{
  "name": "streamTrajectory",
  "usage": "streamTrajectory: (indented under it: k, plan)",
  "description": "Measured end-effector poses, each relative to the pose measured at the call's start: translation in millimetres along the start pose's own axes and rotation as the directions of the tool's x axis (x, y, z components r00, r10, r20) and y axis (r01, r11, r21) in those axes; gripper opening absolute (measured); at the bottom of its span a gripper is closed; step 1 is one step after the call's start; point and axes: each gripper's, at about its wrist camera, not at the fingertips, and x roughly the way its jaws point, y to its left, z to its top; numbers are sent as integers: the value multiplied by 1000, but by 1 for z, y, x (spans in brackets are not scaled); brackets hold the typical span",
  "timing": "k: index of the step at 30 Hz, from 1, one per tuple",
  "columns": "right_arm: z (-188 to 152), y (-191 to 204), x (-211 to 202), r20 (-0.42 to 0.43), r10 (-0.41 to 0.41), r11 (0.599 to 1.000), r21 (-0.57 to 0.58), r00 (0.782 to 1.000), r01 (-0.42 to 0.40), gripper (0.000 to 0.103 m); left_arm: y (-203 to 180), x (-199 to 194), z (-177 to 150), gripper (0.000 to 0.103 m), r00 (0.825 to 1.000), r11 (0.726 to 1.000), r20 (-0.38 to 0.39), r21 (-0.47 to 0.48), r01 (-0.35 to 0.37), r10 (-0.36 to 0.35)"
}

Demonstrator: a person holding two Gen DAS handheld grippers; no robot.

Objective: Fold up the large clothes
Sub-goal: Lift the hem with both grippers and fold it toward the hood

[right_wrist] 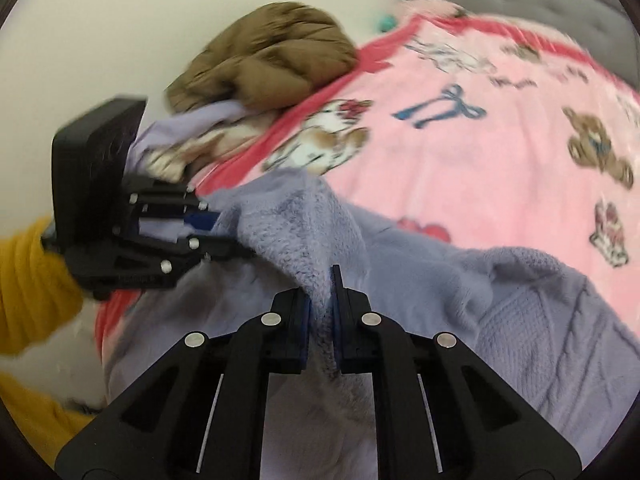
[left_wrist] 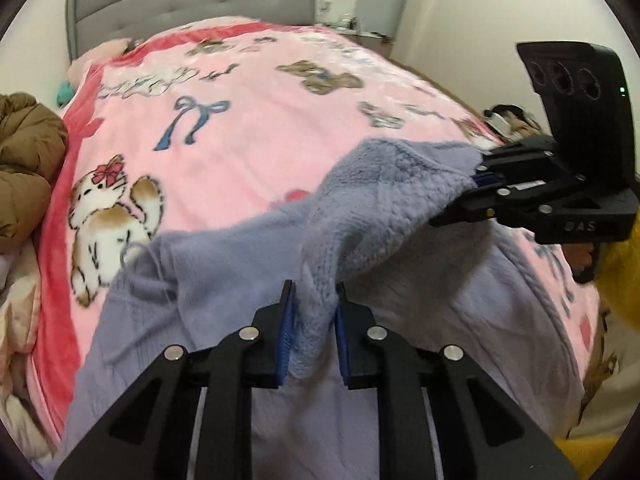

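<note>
we see the lavender knit sweater (left_wrist: pixel 384 184) lifted along one edge above the pink cartoon blanket (left_wrist: pixel 240 128), the rest draped on the bed. our left gripper (left_wrist: pixel 314 304) pinches a fold of it, and our right gripper (right_wrist: pixel 320 292) clamps another. a brown puffer jacket (right_wrist: pixel 272 60) lies near the grey headboard (left_wrist: pixel 188 4).

Lighting is even, soft and indoor, with no harsh shadows or glare. Motion blur smears both views, more so the right wrist's. Fisheye bending and dark vignette mark the edges.
</note>
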Motion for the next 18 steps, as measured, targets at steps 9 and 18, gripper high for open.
streamTrajectory:
  k: [9,18]
  plan:
    - [-99,66,17,-180,34,998,49,983,-25,11,-58,6,-94,19,981,996,-185,-72,49,-62]
    - [-142,81,36,-261,-75,995,47,962,90,26,-77,15,-134,37,982,998,-187,-42,-44,35]
